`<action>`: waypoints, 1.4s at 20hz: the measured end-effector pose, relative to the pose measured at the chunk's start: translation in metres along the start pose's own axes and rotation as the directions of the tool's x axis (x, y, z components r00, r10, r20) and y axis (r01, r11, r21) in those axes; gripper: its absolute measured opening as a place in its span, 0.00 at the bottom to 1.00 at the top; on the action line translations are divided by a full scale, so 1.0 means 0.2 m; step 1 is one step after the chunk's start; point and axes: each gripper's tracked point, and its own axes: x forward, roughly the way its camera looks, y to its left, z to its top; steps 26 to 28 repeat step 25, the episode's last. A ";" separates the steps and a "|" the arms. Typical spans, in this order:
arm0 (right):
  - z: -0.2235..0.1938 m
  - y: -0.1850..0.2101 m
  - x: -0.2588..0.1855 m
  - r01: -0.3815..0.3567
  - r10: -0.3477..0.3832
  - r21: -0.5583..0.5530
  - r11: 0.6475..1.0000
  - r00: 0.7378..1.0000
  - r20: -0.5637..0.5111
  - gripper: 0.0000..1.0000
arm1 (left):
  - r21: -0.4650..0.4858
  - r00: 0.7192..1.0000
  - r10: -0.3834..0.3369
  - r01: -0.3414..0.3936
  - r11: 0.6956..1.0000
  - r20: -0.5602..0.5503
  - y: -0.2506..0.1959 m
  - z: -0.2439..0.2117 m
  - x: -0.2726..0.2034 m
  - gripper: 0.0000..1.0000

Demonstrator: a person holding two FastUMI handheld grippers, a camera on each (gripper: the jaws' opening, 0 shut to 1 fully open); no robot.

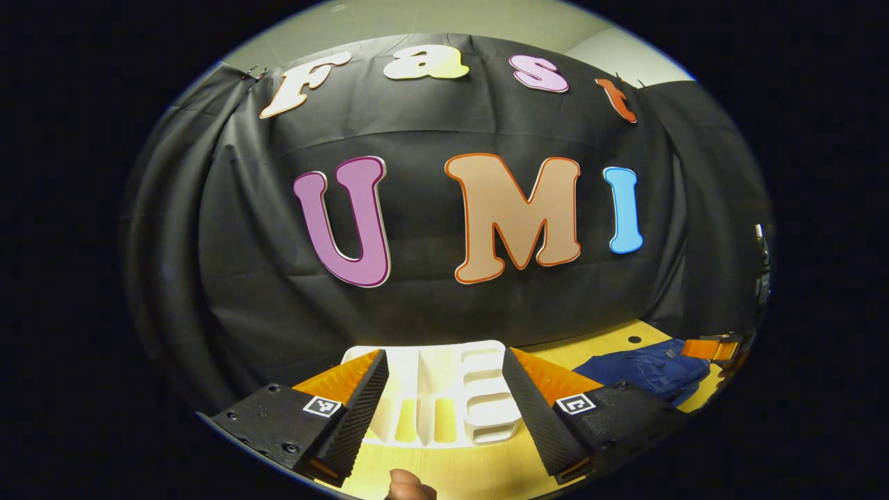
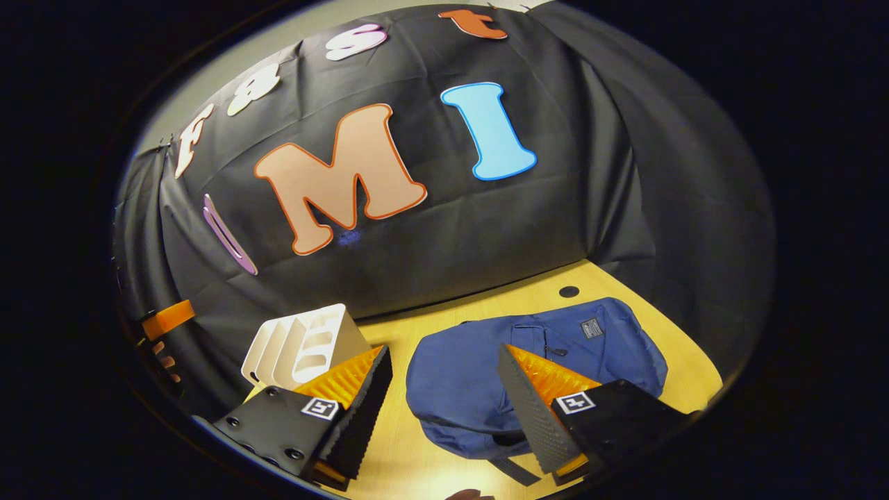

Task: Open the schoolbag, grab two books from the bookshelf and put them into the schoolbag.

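A white slotted bookshelf [image 1: 437, 396] stands on the wooden table [image 1: 479, 472] straight ahead of my left gripper [image 1: 443, 357], which hovers open a little short of it, holding nothing. The blue schoolbag [image 1: 646, 371] lies to its right. In the right gripper view the schoolbag [image 2: 472, 382] lies flat, front side up, just below and ahead of my right gripper [image 2: 444, 351], which is open and empty above the bag's near left part. The bookshelf [image 2: 298, 344] stands left of the bag, near the wall.
Black cloth walls close the table at the back and sides. A round hole [image 2: 569, 292] sits in the tabletop behind the bag. The left gripper [image 2: 167, 316], with a hand on it, shows at the far left edge. Bare table [image 2: 417, 458] lies between shelf and bag.
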 end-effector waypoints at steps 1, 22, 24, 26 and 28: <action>0.01 0.00 -0.03 0.000 0.001 -0.009 1.000 1.000 0.009 0.96 | 0.001 1.000 0.001 -0.001 1.000 0.003 0.00 0.00 -0.02 0.96; 0.45 0.26 -0.50 0.041 0.019 -0.177 0.983 0.945 0.326 1.00 | 0.034 0.995 -0.030 0.027 0.999 0.091 -0.15 0.06 -0.16 1.00; 0.44 0.28 -0.51 0.027 0.032 -0.180 0.983 0.947 0.320 1.00 | 0.036 0.995 -0.042 0.038 0.999 0.096 -0.18 0.06 -0.15 0.95; 0.44 0.28 -0.51 0.023 0.036 -0.176 0.984 0.946 0.322 1.00 | 0.042 0.994 -0.044 0.040 0.998 0.097 -0.19 0.07 -0.15 0.95; 0.44 0.28 -0.51 0.023 0.036 -0.176 0.984 0.946 0.322 1.00 | 0.042 0.994 -0.044 0.040 0.998 0.097 -0.19 0.07 -0.15 0.95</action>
